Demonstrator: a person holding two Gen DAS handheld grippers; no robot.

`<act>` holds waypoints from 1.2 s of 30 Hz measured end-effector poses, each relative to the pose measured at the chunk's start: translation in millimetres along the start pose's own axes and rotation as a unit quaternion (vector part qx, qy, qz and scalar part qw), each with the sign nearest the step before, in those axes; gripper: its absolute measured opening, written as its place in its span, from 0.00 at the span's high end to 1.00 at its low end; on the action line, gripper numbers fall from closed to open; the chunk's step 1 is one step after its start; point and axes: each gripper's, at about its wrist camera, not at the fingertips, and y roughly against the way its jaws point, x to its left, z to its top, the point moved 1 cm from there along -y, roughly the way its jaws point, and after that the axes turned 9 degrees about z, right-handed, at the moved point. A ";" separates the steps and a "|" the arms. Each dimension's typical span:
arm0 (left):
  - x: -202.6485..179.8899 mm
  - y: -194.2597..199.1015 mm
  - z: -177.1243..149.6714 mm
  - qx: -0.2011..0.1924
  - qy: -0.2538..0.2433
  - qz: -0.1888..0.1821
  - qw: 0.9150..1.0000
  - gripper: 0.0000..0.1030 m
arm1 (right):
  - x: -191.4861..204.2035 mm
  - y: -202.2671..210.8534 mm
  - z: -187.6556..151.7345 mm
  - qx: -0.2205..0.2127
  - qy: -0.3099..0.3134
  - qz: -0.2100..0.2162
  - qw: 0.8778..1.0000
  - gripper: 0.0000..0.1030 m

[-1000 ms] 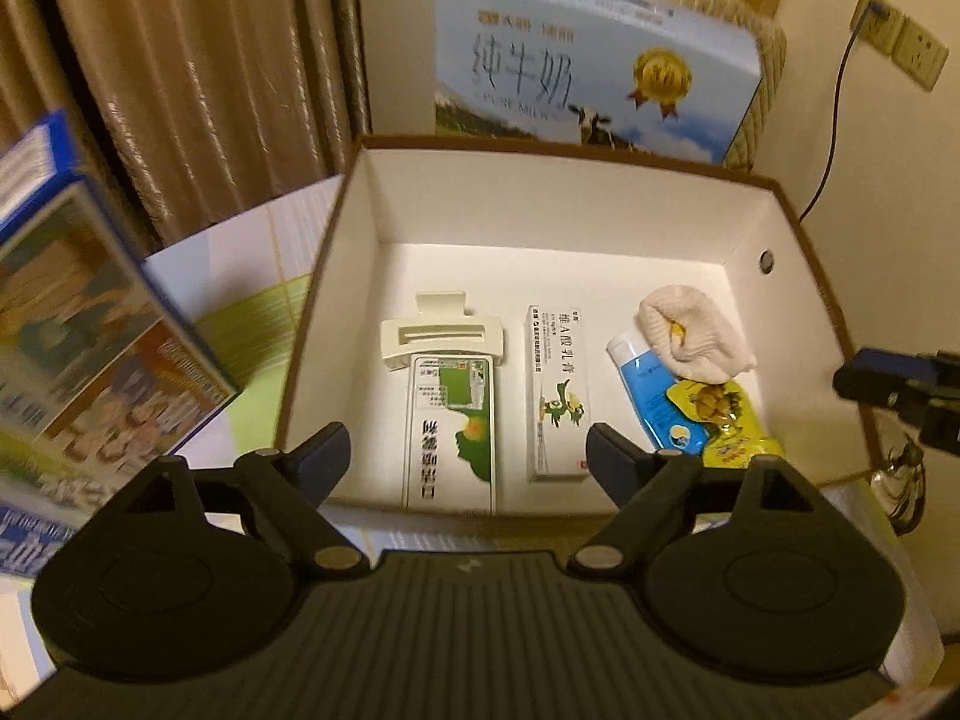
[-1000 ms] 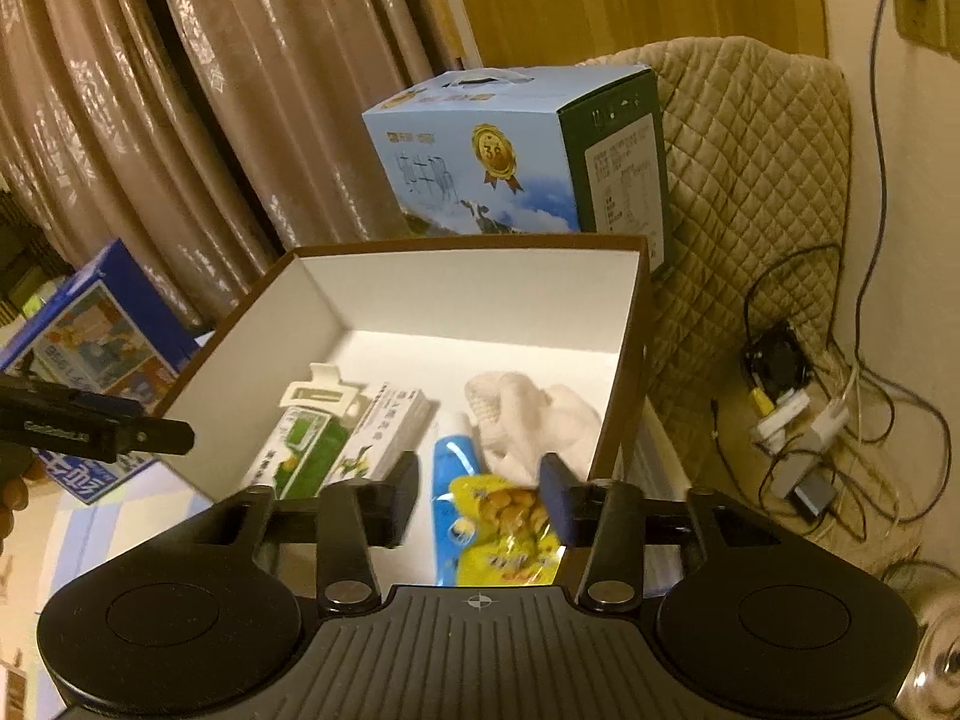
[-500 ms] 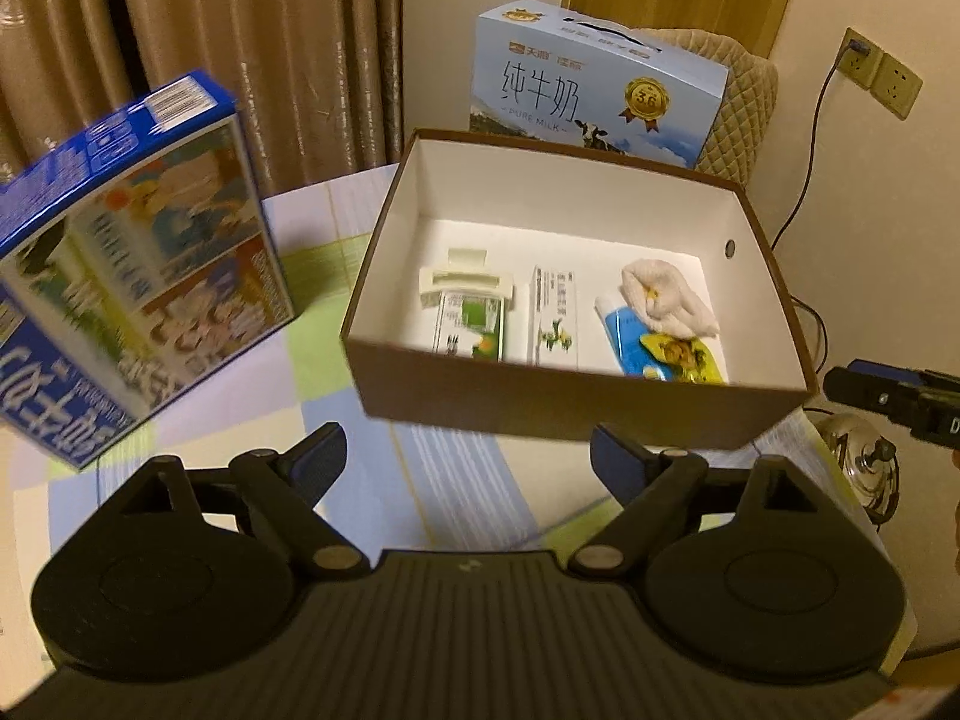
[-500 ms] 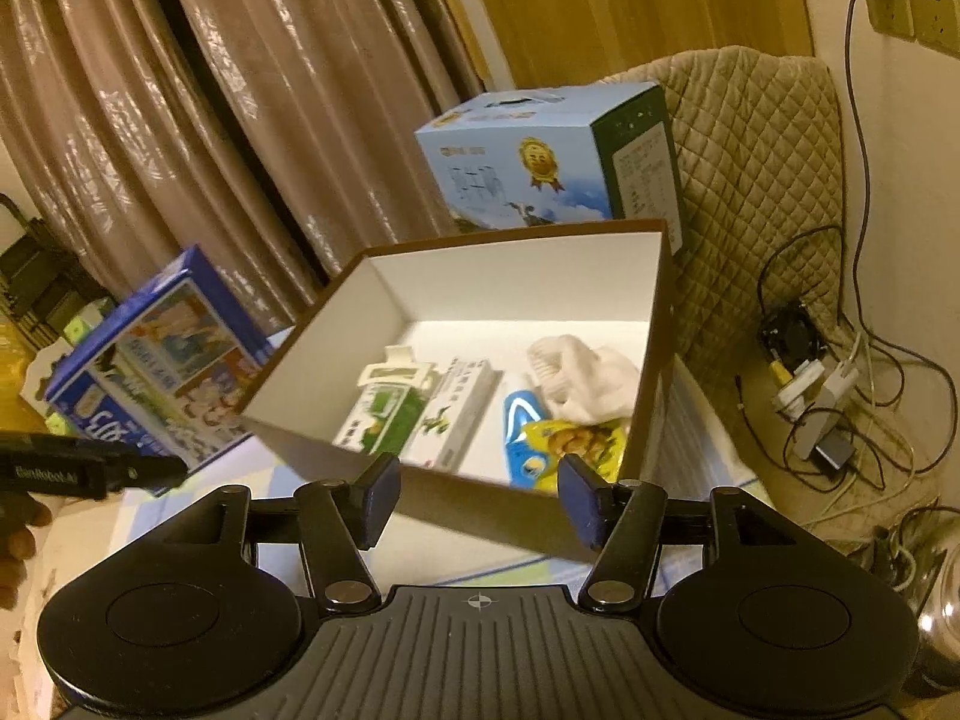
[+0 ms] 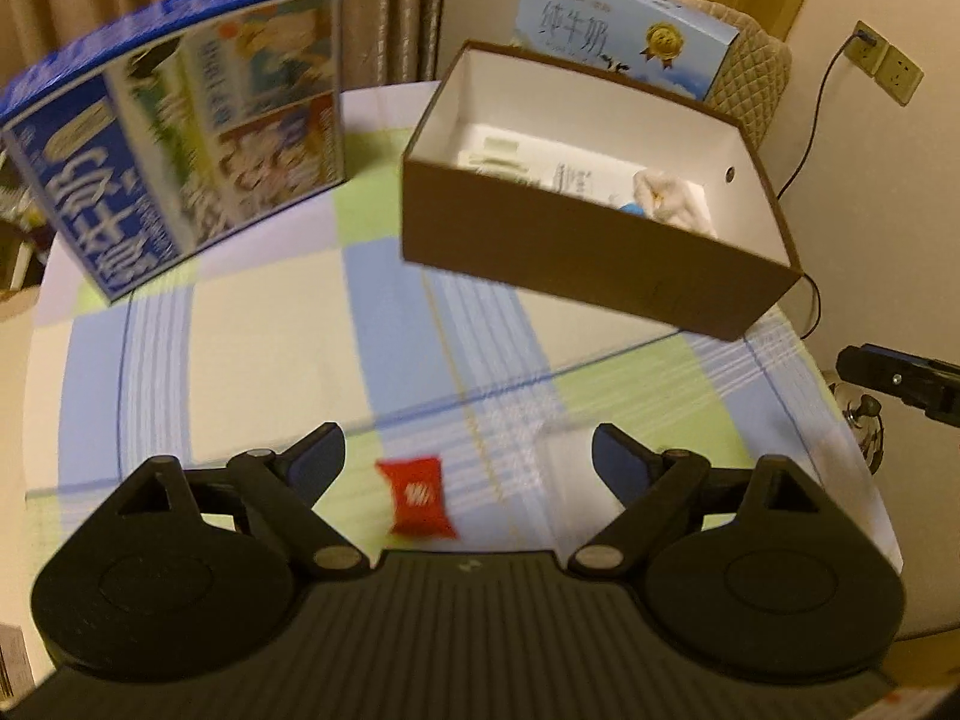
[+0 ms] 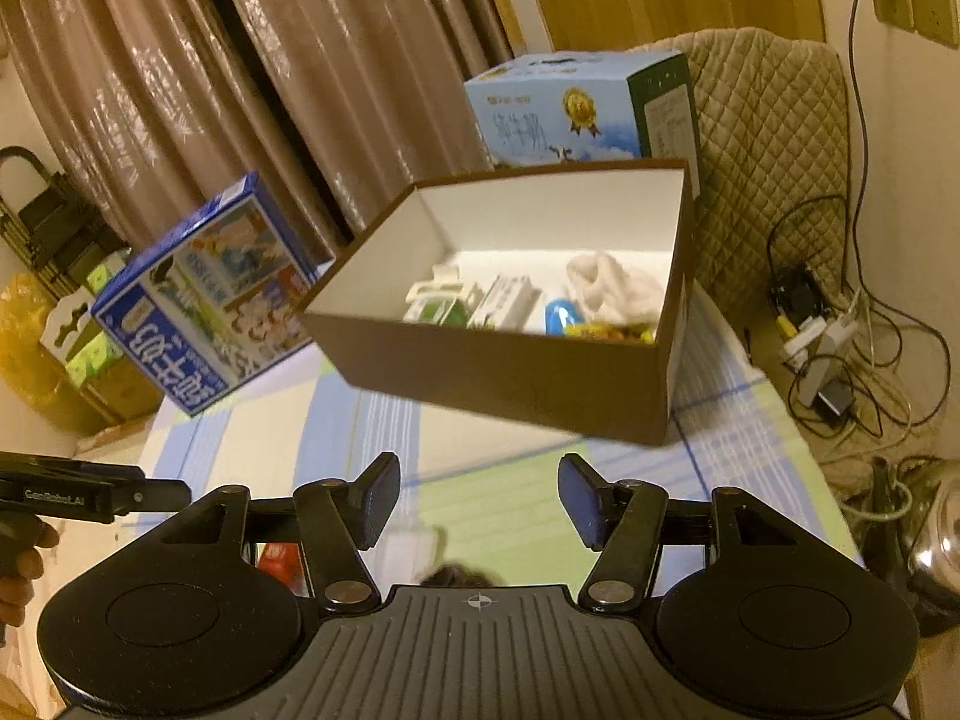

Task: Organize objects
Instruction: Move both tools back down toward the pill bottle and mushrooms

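A brown cardboard box (image 5: 600, 258) (image 6: 504, 372) with a white inside stands on the checked tablecloth (image 5: 270, 324). In it lie a white clip, two medicine cartons (image 6: 480, 309), a blue tube, a yellow snack pack and a white cloth (image 6: 606, 288). A small red packet (image 5: 417, 498) lies on the cloth close under my left gripper (image 5: 468, 462), which is open and empty. My right gripper (image 6: 477, 495) is open and empty too, well back from the box. Its finger shows at the right edge of the left wrist view (image 5: 900, 378).
A large blue milk carton box (image 5: 174, 126) (image 6: 198, 294) leans at the table's left. A light blue milk box (image 5: 624, 30) (image 6: 576, 108) rests on a quilted chair behind. Cables and a power strip (image 6: 822, 336) lie on the floor at right.
Both grippers have pulled back and away from the brown box. The red packet and more of the tablecloth have come into view. Both stay open.
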 end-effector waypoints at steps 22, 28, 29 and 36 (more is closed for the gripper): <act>0.4 -9.1 -96.6 0.069 0.006 0.002 0.998 0.15 | 18.7 -19.6 -90.0 0.107 -0.026 -0.023 0.994 0.46; -13.5 -21.4 -114.4 0.092 -0.015 -0.011 0.996 0.15 | 18.6 -28.0 -100.5 0.125 -0.023 -0.032 0.991 0.45; -15.0 -24.2 -116.3 0.097 -0.016 -0.012 0.995 0.15 | 18.5 -29.7 -102.0 0.129 -0.020 -0.032 0.991 0.44; -27.4 -38.4 -121.1 0.114 -0.032 -0.010 0.993 0.15 | 14.1 -38.0 -110.6 0.151 -0.022 -0.033 0.988 0.42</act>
